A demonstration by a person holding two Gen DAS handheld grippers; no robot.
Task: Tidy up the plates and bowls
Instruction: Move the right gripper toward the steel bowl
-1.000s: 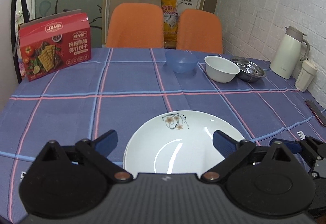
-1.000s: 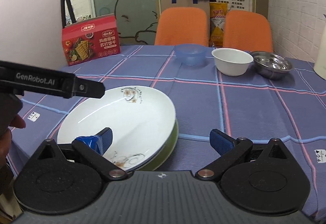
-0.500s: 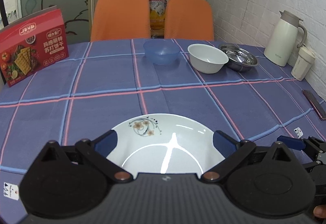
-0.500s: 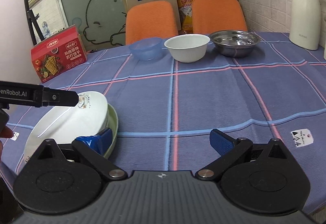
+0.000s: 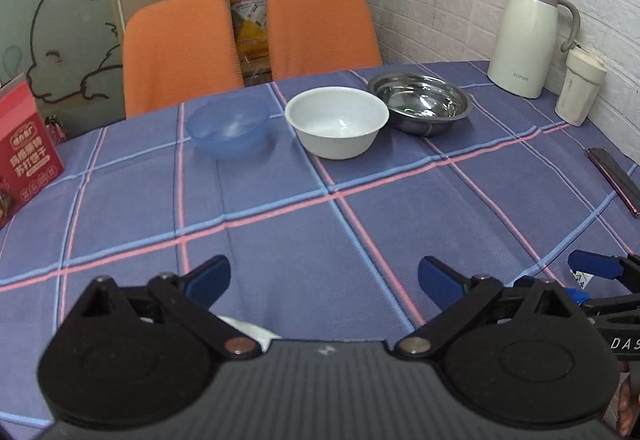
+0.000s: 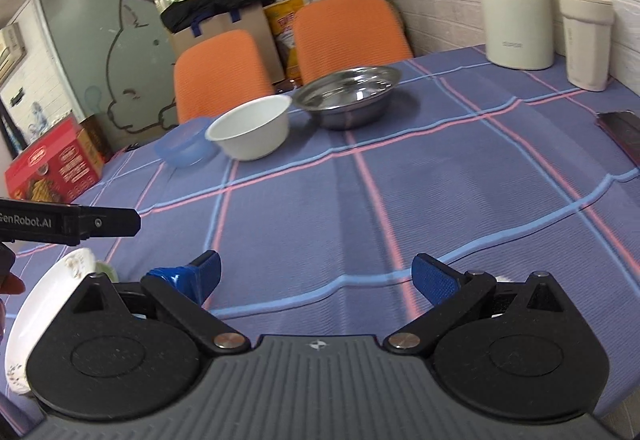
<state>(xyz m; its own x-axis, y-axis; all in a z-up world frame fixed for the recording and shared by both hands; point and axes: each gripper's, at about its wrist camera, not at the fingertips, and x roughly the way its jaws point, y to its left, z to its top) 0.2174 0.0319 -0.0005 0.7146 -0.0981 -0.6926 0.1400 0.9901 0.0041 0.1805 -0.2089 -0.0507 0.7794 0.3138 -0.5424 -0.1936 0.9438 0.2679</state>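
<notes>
Three bowls stand in a row at the far side of the table: a blue plastic bowl [image 5: 227, 128], a white bowl [image 5: 337, 120] and a steel bowl [image 5: 420, 102]. My left gripper [image 5: 323, 280] is open over bare tablecloth, well short of them. Only a sliver of the white plate [image 5: 244, 328] shows under it. My right gripper [image 6: 320, 276] is open too, with nothing between its fingers. In the right wrist view the white flowered plate [image 6: 44, 296] lies at the lower left on a green plate [image 6: 107, 269], and the same bowls [image 6: 252, 128] sit ahead.
A white thermos jug [image 5: 528, 40] and a lidded cup [image 5: 580, 88] stand by the brick wall at the right. A dark phone [image 5: 614, 176] lies near the right table edge. A red cracker box [image 5: 24, 160] is at the left. Two orange chairs [image 5: 180, 52] stand behind the table.
Both views have swung up and right, away from the stacked plates and toward the bowls. The white plate has dropped almost out of the left wrist view. Both grippers stay open.
</notes>
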